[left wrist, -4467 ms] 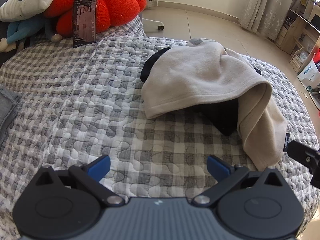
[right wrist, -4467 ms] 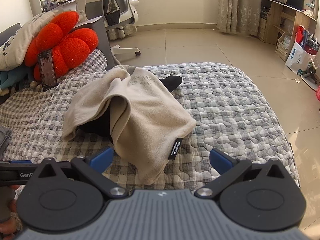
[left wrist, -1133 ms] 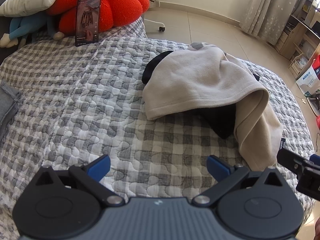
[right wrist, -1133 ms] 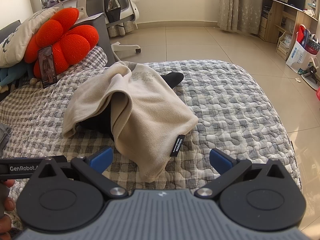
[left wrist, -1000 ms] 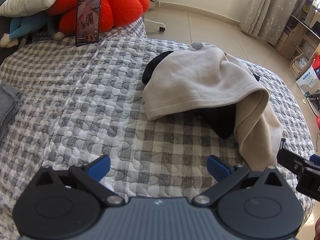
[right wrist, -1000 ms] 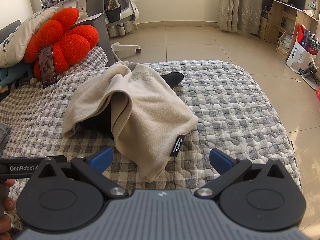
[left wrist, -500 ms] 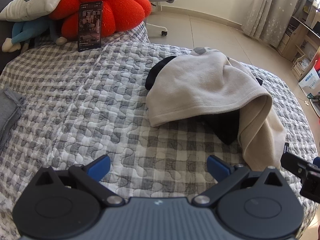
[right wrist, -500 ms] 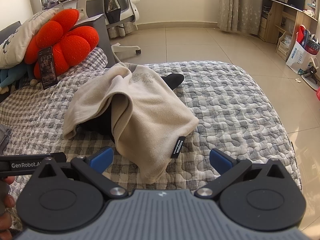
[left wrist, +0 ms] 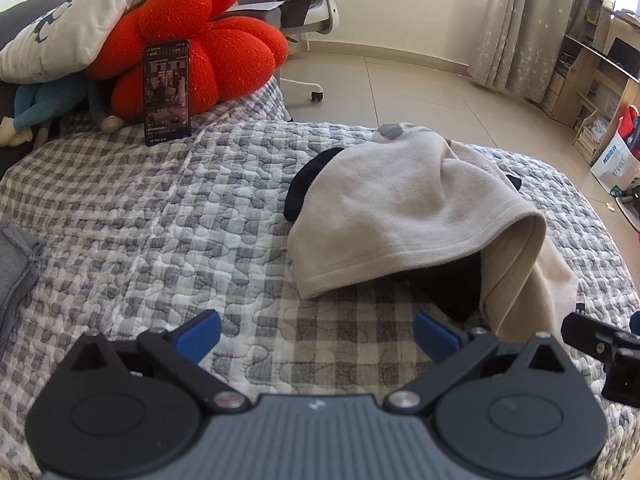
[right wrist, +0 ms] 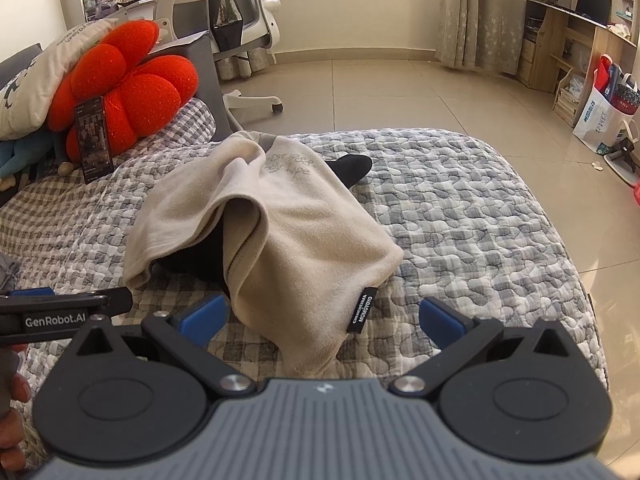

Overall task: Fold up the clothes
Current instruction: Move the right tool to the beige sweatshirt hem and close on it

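1. The left gripper [left wrist: 316, 332] sits at the bottom of its frame, jaws spread wide and holding nothing, above the checked quilt [left wrist: 160, 240] that covers the bed
2. The right gripper [right wrist: 322, 316] is likewise wide open and empty at the bottom of its frame; the lower edge of a beige garment [right wrist: 288, 248] lies between its blue fingertips [right wrist: 202, 314]
3. The beige garment is heaped in a loose mound at the centre of the right wrist view and right of centre in the left wrist view, draped over a black garment [left wrist: 452, 284] that shows under its raised hem and pokes out at the far side
4. A small black label [right wrist: 362, 310] hangs at the beige garment's near edge, and faint lettering runs across its top
5. In the upper left of both frames a red flower-shaped cushion [left wrist: 208, 52] rests at the head of the bed with a phone [left wrist: 167, 92] propped upright against it, under a white pillow [left wrist: 76, 32]
6. A white office chair [right wrist: 224, 12] stands on the tiled floor beyond the bed, upper centre
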`<move>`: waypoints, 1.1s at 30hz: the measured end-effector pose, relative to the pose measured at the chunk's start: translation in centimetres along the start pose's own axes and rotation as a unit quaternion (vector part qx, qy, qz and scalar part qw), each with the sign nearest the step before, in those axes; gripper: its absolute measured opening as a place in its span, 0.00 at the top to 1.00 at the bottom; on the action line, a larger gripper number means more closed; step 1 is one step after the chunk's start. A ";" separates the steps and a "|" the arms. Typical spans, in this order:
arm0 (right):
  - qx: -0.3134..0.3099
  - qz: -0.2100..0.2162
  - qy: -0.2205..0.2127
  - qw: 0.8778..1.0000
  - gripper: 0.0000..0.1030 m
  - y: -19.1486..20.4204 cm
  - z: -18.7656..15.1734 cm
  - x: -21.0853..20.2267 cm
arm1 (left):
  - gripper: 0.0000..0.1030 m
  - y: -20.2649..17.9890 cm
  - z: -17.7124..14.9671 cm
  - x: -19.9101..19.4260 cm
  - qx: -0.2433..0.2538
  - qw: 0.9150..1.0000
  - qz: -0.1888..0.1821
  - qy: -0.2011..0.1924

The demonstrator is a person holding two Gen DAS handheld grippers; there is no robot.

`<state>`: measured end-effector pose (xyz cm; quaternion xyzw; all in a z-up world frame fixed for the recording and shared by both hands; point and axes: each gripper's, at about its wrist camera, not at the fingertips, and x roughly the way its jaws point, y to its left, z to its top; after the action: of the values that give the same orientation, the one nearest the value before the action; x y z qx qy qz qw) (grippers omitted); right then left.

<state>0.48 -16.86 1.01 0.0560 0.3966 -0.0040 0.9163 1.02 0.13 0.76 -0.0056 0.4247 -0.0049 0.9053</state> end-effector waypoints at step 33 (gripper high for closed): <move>0.077 0.027 0.048 0.995 0.00 -1.9 0.4 6.2 | 0.00 1.1 0.4 6.1 0.005 0.999 0.023 -0.035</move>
<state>4.91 -18.56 -3.39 0.1377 0.4366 -0.0069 0.8890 5.21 1.14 -3.72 0.0088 0.3931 0.0138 0.9194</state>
